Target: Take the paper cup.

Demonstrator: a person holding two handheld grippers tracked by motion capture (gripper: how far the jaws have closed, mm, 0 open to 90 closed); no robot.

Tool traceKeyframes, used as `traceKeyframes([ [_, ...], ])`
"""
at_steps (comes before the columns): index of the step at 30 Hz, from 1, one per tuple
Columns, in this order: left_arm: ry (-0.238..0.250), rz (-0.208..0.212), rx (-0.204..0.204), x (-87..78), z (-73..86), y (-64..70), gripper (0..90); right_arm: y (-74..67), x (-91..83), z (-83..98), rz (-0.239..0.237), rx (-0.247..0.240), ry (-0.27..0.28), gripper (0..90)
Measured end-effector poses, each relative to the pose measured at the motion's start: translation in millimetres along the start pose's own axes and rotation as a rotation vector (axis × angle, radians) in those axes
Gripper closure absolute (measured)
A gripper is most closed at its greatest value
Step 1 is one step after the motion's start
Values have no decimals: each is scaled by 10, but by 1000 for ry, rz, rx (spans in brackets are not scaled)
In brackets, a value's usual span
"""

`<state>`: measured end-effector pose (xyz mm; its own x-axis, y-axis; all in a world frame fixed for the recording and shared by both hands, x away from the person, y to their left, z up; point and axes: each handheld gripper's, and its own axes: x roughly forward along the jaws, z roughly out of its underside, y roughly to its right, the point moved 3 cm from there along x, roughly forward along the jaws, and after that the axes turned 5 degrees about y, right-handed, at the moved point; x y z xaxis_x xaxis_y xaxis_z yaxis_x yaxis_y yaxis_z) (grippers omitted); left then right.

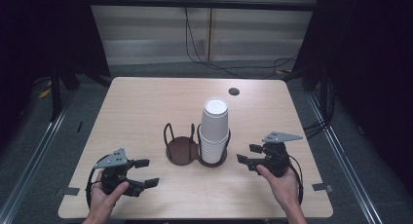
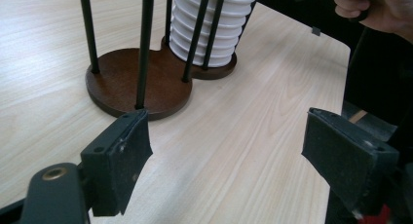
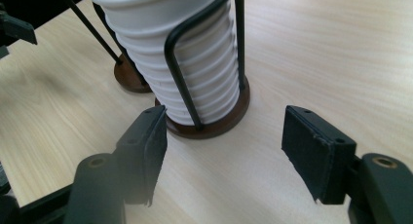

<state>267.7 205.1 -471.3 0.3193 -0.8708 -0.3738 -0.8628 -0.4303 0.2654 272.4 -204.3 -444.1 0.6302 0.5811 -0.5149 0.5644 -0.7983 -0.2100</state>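
Pale wood table (image 1: pixel 141 112) on grey floor (image 1: pixel 44 151), dark curtains around; each hand-held gripper, left (image 1: pixel 145 173) and right (image 1: pixel 249 153), released.

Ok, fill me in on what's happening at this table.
A person holds tongs in each hand, both open and holding nothing. The left tongs and right tongs rest low on either side of a two-slot cup holder. A stack of white cups fills its right slot; nothing has been picked up yet.

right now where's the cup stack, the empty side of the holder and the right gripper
cup stack (image 1: pixel 215 124), high view, side of the upper cups
empty side of the holder (image 1: pixel 179 151), high view, bare brown base
right gripper (image 1: pixel 248 154), high view, midway between its fingertips
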Motion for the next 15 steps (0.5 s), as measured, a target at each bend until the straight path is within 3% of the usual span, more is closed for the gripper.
traceKeyframes([
  [6,-2,8,-6,17,0,-2,176,-30,3,-23,1,-28,25,386],
  [8,-11,9,-2,22,2,-6,176,-24,-8,-40,13,-21,54,378],
  [12,-11,15,0,25,4,9,176,-25,-36,-56,27,4,51,377],
  [15,-11,17,-1,23,9,24,176,-58,-80,-100,-25,20,35,327],
])
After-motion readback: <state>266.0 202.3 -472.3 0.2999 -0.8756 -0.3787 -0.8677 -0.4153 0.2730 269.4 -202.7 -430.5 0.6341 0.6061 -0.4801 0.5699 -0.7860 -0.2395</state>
